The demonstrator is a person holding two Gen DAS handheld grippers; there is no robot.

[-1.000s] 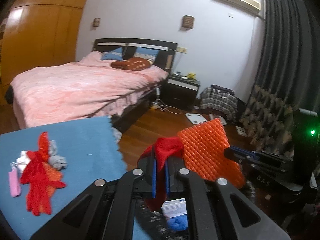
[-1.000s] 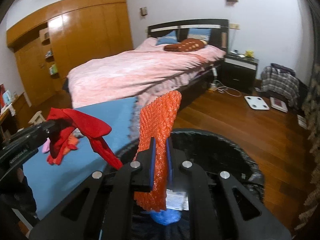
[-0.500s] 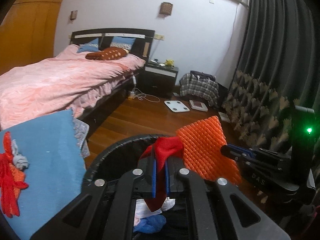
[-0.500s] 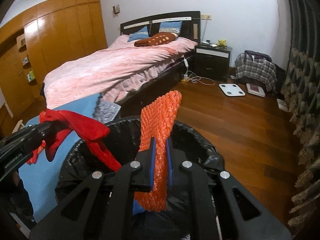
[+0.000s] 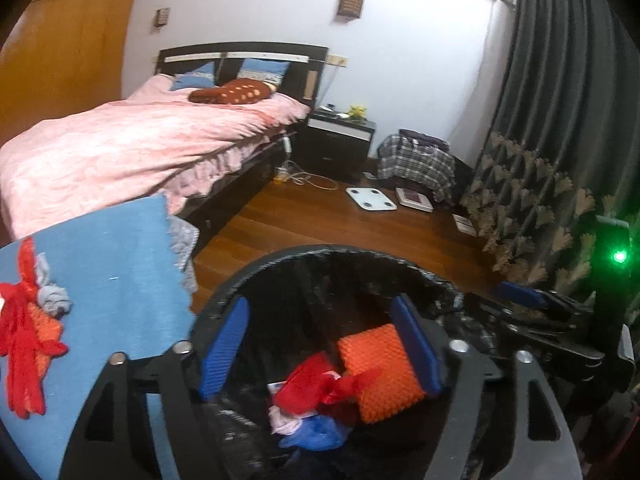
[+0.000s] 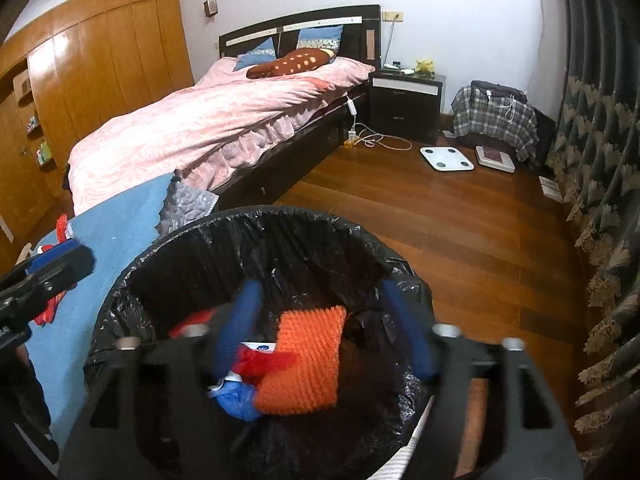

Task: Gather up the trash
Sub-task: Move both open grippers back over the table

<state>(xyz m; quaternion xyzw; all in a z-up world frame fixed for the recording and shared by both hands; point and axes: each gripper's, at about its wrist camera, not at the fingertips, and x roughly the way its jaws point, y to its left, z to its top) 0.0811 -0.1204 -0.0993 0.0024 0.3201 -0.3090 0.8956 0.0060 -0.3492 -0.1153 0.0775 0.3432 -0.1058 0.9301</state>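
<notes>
A round bin lined with a black bag (image 5: 340, 254) (image 6: 256, 220) stands below both grippers. My left gripper (image 5: 320, 344) hangs over it, jaws opening, nothing pressed between the blue pads. Inside the bin lie the red scrap (image 5: 316, 388) (image 6: 260, 362) and the orange bubble wrap (image 5: 380, 372) (image 6: 304, 360), on top of blue and white trash. My right gripper (image 6: 324, 328) is also above the bin, jaws opening, with the orange wrap lying loose below them. Each gripper shows at the edge of the other's view.
A blue cloth surface (image 5: 108, 264) (image 6: 116, 220) left of the bin holds more red, orange and grey scraps (image 5: 28, 328). Beyond are a pink-covered bed (image 6: 216, 120), a nightstand (image 6: 406, 96), scales on the wood floor (image 6: 446, 158) and dark curtains (image 6: 600, 140) at right.
Both grippers went from shut to open. The red scrap and the orange bubble wrap left the pads and dropped into the bin. Both grippers sank closer over the bin.
</notes>
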